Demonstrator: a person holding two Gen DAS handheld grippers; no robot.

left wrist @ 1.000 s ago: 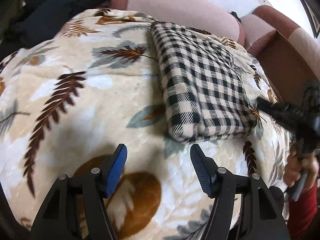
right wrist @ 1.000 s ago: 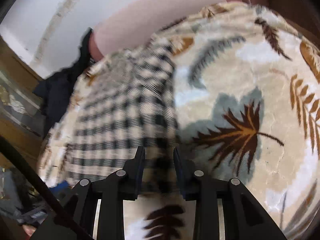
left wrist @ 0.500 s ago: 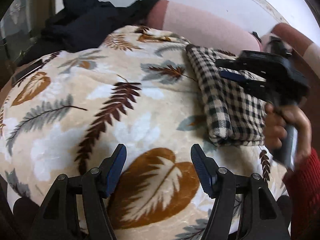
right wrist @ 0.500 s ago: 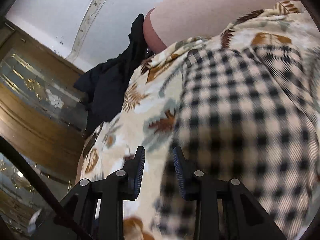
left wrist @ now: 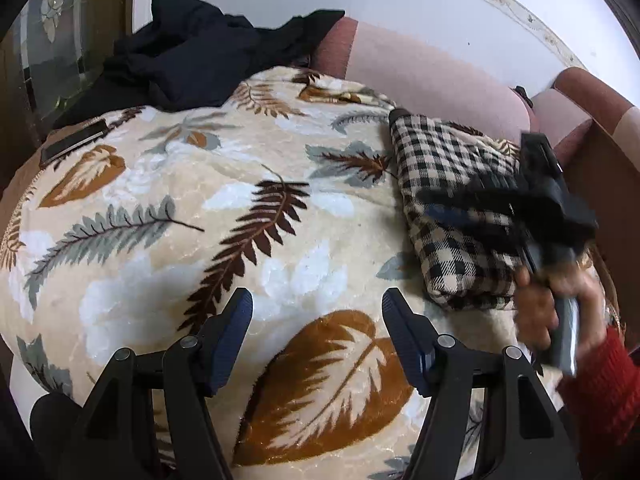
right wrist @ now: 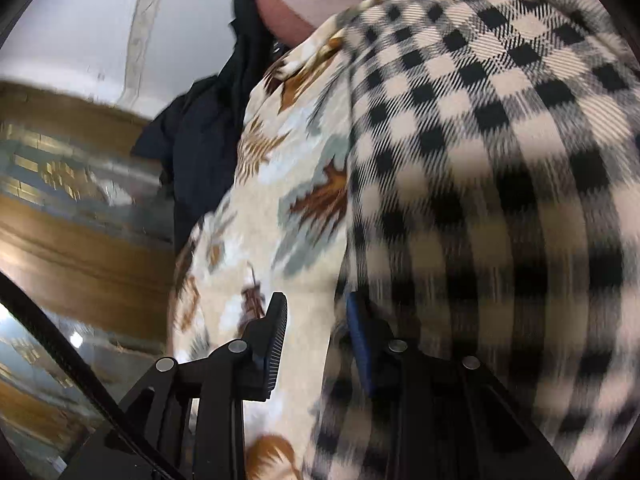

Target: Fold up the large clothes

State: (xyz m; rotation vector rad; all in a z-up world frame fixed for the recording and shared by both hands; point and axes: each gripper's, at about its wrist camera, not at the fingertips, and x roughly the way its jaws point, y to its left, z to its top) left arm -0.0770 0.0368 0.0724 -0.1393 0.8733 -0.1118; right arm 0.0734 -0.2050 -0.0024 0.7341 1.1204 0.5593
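A folded black-and-cream checked garment (left wrist: 448, 216) lies on the leaf-patterned blanket (left wrist: 200, 216) at the right of the left wrist view. It fills the right half of the right wrist view (right wrist: 500, 160), blurred. My left gripper (left wrist: 316, 332) is open and empty, low over the blanket, left of the garment. My right gripper (right wrist: 316, 332) is partly open and empty, just above the garment's left edge. In the left wrist view it (left wrist: 432, 204) hovers over the garment, held by a hand in a red sleeve.
A heap of dark clothing (left wrist: 208, 52) lies at the far left of the sofa, also seen in the right wrist view (right wrist: 208, 140). A pink sofa backrest (left wrist: 432, 76) runs behind. A dark flat object (left wrist: 74, 142) lies at the blanket's left edge. A wooden cabinet (right wrist: 80, 208) stands at left.
The left gripper has drawn back and turned left, away from the garment. The right gripper has swung up and over the garment, toward its left edge.
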